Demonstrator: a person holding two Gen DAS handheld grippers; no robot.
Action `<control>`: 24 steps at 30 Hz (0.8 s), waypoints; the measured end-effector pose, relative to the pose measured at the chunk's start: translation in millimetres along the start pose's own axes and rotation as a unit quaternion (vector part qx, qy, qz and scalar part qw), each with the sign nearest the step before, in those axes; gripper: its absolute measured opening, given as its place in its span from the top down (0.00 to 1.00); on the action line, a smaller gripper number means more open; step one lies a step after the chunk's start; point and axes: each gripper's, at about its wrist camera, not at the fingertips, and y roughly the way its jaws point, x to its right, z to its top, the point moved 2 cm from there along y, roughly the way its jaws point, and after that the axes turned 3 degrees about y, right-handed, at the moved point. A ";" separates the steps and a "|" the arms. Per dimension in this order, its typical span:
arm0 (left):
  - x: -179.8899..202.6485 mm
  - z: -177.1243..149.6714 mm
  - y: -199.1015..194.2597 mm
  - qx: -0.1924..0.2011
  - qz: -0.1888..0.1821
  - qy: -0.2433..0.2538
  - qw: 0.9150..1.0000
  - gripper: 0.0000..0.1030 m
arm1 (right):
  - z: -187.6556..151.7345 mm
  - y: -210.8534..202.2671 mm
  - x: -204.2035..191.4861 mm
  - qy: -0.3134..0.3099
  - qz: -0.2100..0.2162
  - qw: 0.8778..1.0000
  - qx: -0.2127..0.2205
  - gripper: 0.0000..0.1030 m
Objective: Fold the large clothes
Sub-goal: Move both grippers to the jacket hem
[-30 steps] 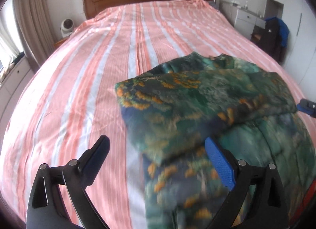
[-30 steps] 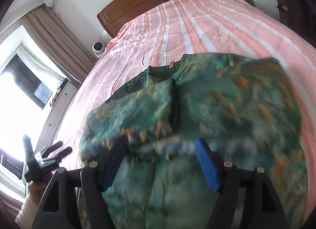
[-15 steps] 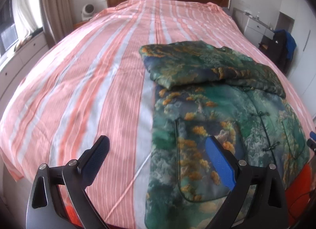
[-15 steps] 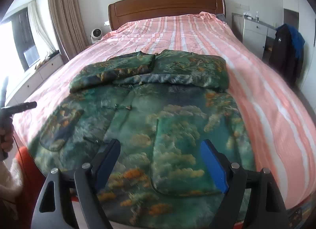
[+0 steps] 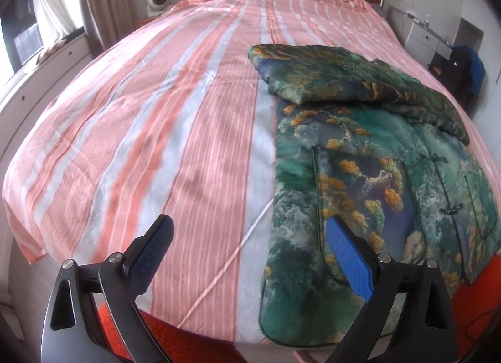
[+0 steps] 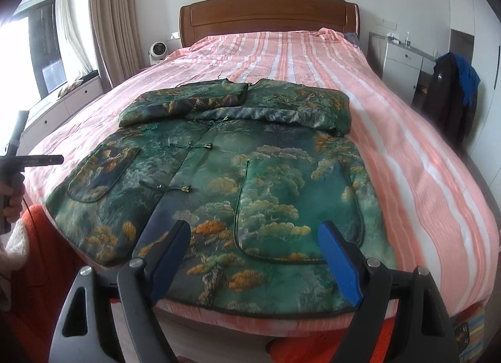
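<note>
Both my grippers hover empty at the foot of the bed, sleeves already folded in.

Left wrist view: my left gripper (image 5: 250, 239) stands wide, holding nothing; the green padded jacket with orange tree print (image 5: 369, 175) lies beyond its right finger, on the pink striped bedsheet (image 5: 156, 118). Right wrist view: my right gripper (image 6: 253, 245) has just been opening and is empty; the jacket's hem sits just past both fingers, ready, I judge, for the next fold.

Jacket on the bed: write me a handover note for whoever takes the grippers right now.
Left gripper: open, empty, over the bedspread beside the jacket's edge.
Right gripper: open, empty, above the jacket's hem; its jaws have just been opening.
Jacket: flat, front up, at the foot of the bed.
Done: both sleeves folded in across the chest.
Left: fold the body up from the hem.
</note>
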 end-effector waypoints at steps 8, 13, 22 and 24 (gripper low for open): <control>-25.8 -8.1 10.8 -0.024 -0.006 -0.056 0.998 0.05 | -22.6 -6.1 24.8 0.050 -0.019 0.998 -0.021 0.19; -36.0 -16.1 21.0 -0.066 -0.077 -0.078 0.992 0.05 | -18.5 -19.3 56.3 0.074 -0.028 0.997 -0.009 0.19; -2.7 -42.1 53.9 -0.148 -0.179 -0.044 0.972 0.05 | -15.4 16.4 149.2 0.147 0.040 0.980 -0.129 0.19; 7.8 -44.4 50.4 -0.141 -0.189 -0.028 0.971 0.05 | -17.6 32.1 155.1 0.149 0.058 0.975 -0.152 0.19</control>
